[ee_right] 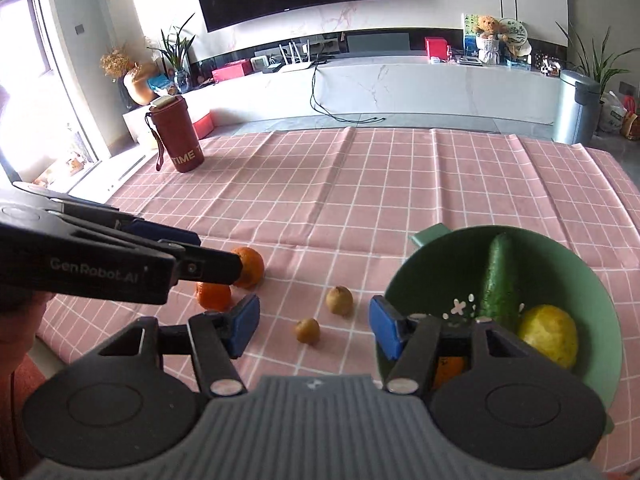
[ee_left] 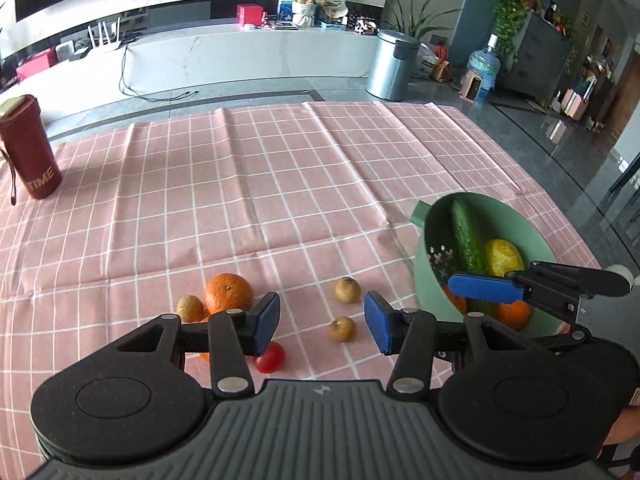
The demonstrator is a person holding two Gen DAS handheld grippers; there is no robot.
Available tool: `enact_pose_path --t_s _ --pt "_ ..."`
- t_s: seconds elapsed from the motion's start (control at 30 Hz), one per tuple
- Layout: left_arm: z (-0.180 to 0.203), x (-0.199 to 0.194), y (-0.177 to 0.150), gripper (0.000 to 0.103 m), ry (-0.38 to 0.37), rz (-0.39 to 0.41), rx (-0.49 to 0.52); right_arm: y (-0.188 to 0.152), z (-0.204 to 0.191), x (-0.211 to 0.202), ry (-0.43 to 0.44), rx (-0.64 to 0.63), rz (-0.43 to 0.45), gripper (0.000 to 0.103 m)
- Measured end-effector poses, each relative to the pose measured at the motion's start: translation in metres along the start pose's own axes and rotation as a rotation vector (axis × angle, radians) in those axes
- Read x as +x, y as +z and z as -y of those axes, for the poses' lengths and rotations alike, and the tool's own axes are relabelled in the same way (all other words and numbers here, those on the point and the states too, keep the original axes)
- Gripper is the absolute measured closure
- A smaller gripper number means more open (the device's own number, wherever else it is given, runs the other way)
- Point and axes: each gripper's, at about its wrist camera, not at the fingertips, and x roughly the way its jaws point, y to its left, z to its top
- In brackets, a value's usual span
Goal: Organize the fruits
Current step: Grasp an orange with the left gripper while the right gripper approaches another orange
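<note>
**Both claws wide, fruit split between table and bowl**

My left claw [ee_left: 322,322] is spread wide, empty, low over two small brown fruits [ee_left: 343,329] on the pink checked table [ee_left: 280,184]. My right claw [ee_right: 314,330] is equally wide and empty beside the green bowl [ee_right: 416,276], which holds cucumber [ee_right: 498,280], lemon [ee_right: 550,334] and oranges. A large orange [ee_left: 229,293] and a cherry tomato [ee_left: 271,358] sit loose on the left.

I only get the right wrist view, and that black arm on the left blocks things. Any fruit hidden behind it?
Observer: Yes, a red tomato lies on the cloth beside the left gripper.
Operator: Anything more?
Observer: A small brown fruit sits beside the big orange, on its left.
Operator: Is that arm holding something?
Observer: No, its jaws stand open and empty.
</note>
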Motion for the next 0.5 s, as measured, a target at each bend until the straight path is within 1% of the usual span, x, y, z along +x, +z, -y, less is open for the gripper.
enact_pose_path --t_s 0.17,0.23,0.3,0.33,0.37,0.5 --pt "-0.031 0.006 -0.010 0.045 -0.014 -0.016 -0.081 -0.004 -0.026 0.024 -0.032 -0.076 0.026 0.046" --pt "-0.040 0.009 -0.015 0.045 -0.027 -0.016 -0.106 -0.005 -0.034 0.036 -0.035 -0.109 0.020 0.047" --pt "-0.050 0.014 -0.020 0.045 -0.038 -0.015 -0.136 -0.006 -0.038 0.046 -0.040 -0.125 0.008 0.050" --pt "-0.055 0.017 -0.021 0.045 -0.041 -0.019 -0.151 -0.006 -0.039 0.051 -0.038 -0.131 0.001 0.053" --pt "-0.059 0.021 -0.023 0.046 -0.048 -0.025 -0.167 -0.005 -0.040 0.056 -0.039 -0.135 -0.006 0.053" --pt "-0.068 0.031 -0.026 0.047 -0.042 -0.045 -0.202 -0.001 -0.044 0.075 -0.049 -0.169 -0.024 0.056"
